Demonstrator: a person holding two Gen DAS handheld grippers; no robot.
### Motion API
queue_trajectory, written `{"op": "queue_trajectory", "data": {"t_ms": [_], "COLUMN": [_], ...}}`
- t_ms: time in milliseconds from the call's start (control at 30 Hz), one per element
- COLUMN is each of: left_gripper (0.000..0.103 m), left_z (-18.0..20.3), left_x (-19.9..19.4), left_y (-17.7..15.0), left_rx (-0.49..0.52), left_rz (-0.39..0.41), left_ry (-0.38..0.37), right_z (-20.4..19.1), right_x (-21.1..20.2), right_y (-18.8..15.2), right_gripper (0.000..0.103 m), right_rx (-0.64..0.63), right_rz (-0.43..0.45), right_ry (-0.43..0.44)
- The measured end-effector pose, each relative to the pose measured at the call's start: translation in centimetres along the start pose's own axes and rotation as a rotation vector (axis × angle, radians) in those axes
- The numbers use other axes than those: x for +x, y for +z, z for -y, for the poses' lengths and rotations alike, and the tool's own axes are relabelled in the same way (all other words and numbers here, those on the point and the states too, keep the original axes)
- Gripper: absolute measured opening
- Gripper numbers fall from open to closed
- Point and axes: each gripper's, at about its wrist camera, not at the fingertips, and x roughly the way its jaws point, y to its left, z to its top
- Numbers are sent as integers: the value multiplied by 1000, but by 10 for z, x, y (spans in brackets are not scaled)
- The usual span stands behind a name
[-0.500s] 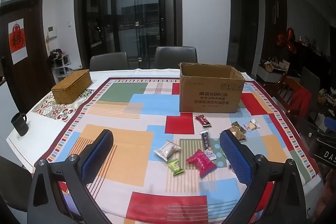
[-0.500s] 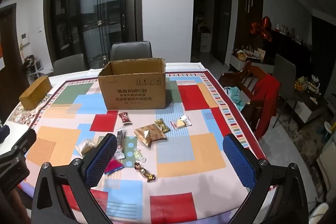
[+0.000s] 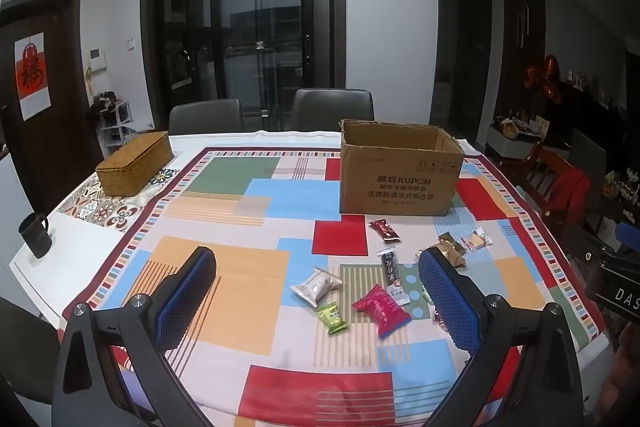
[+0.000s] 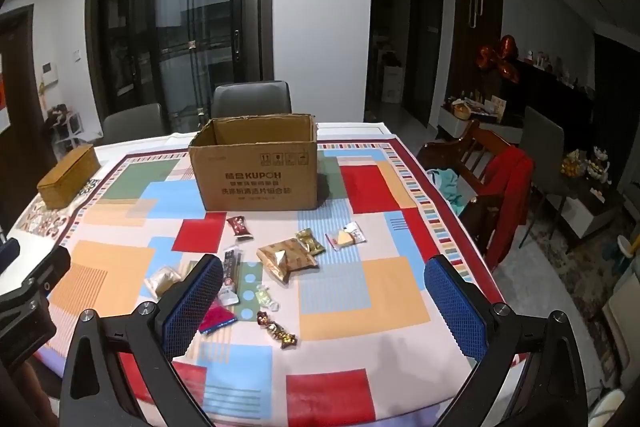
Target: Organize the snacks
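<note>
Both tools stand with blue-padded jaws spread wide and nothing between them: the left gripper (image 3: 318, 291) hangs above the near half of the table, and the right gripper (image 4: 324, 297) hangs above the near right part, each tilted downward toward the cloth. Compared with half a second earlier, neither view shows any real shift; the packets lie in the same places and no approach to a packet has started, so by all appearances the sorting has yet to begin. Beyond the pads, the snacks lie loose on the patterned tablecloth (image 3: 224, 291): a silver packet (image 3: 316, 285), a green packet (image 3: 332, 317), a pink packet (image 3: 382, 311), a dark stick packet (image 3: 392, 275), a gold pouch (image 4: 286, 259), a wrapped candy (image 4: 276, 329), a small clear packet (image 4: 346, 237) and a dark red packet (image 4: 239, 226). Farther back stands the open cardboard box (image 4: 256, 171), near the packets but apart from them; its visible inner walls are bare, its floor hidden. At far left sits a woven box (image 3: 134, 163), lid shut, contents unseen, and a dark mug (image 3: 36, 235).
</note>
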Motion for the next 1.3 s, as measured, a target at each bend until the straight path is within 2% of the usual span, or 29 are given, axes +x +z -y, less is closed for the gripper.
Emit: {"op": "queue_trajectory", "data": {"t_ms": [1300], "left_gripper": [103], "left_z": [-6], "left_x": [0], "left_y": [2], "left_rx": [-9], "left_rz": [7], "left_ry": [-4], "right_z": [3], "right_x": [-7], "right_y": [8], "right_gripper": [102], "right_rx": [-12], "right_rz": [14], "right_ry": [-7]}}
